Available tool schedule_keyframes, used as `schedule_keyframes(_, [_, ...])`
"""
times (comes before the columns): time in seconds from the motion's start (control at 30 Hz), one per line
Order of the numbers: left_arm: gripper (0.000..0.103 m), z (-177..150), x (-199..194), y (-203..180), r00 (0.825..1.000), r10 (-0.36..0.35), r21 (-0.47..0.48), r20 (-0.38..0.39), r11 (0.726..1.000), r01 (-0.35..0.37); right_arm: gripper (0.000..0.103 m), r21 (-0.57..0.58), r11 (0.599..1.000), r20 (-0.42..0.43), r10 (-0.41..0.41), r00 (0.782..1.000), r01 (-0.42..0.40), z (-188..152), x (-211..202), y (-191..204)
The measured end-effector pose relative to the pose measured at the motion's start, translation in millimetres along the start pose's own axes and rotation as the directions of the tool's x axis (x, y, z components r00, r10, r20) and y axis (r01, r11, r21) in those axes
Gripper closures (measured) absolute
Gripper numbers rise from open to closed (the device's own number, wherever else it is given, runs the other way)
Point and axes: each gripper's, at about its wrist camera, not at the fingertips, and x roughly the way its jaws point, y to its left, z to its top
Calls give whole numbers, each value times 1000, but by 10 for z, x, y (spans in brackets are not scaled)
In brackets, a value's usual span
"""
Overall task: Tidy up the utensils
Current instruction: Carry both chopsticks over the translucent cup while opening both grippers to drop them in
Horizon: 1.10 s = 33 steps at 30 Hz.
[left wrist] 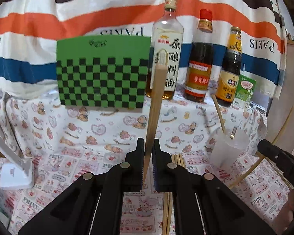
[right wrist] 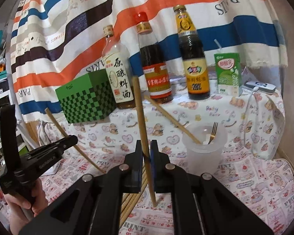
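My left gripper (left wrist: 148,146) is shut on a wooden chopstick (left wrist: 156,99) that points up and away. My right gripper (right wrist: 146,148) is shut on another wooden chopstick (right wrist: 140,113), nearly upright, its lower end near the cloth. A translucent plastic cup (left wrist: 228,148), also in the right wrist view (right wrist: 204,146), stands on the table to the right and holds one chopstick (right wrist: 170,120) and a small fork (right wrist: 212,133). Several loose chopsticks (left wrist: 177,160) lie on the cloth under the grippers, also in the right wrist view (right wrist: 133,199). The left gripper shows at the left of the right wrist view (right wrist: 68,141) with its chopstick (right wrist: 72,139).
A green checkered box (left wrist: 102,74), three sauce bottles (left wrist: 200,58) and a green drink carton (left wrist: 245,92) stand at the back before a striped curtain. A white lamp base (left wrist: 15,174) sits at left. A phone with cable (right wrist: 259,86) lies at back right.
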Motion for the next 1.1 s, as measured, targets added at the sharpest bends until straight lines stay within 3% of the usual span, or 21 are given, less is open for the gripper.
schedule_keyframes(0.2, [97,-31,22,-74,1000,-10,26,-23,1000,11,97,32,999,-1,6,1000,-6,32,-36,-43])
schedule_keyframes(0.37, [97,46,-248,-232,995,-72,64,69,996,68,97,105,994,145,-10,989,-5,193,-349,-294])
schedule_keyframes(0.53, [97,198,-455,-513,973,-188,117,136,978,173,97,249,968,208,-74,975,21,432,-486,-669])
schedule_keyframes(0.67, [97,442,-485,-880,961,-219,188,167,964,187,97,232,972,255,-101,962,41,816,-541,-753])
schedule_keyframes(0.73, [97,573,-488,-1053,946,-274,201,173,950,238,97,209,975,281,-138,950,79,939,-518,-763])
schedule_keyframes(0.83, [97,724,-411,-1284,921,-350,216,169,925,312,97,199,972,289,-180,940,124,934,-432,-846])
schedule_keyframes(0.93, [97,769,-208,-1459,918,-371,237,142,913,332,97,196,959,325,-259,909,203,759,-390,-910])
schedule_keyframes(1.1, [97,645,199,-1680,931,-351,256,102,914,316,97,235,957,256,-231,939,171,612,-141,-1077])
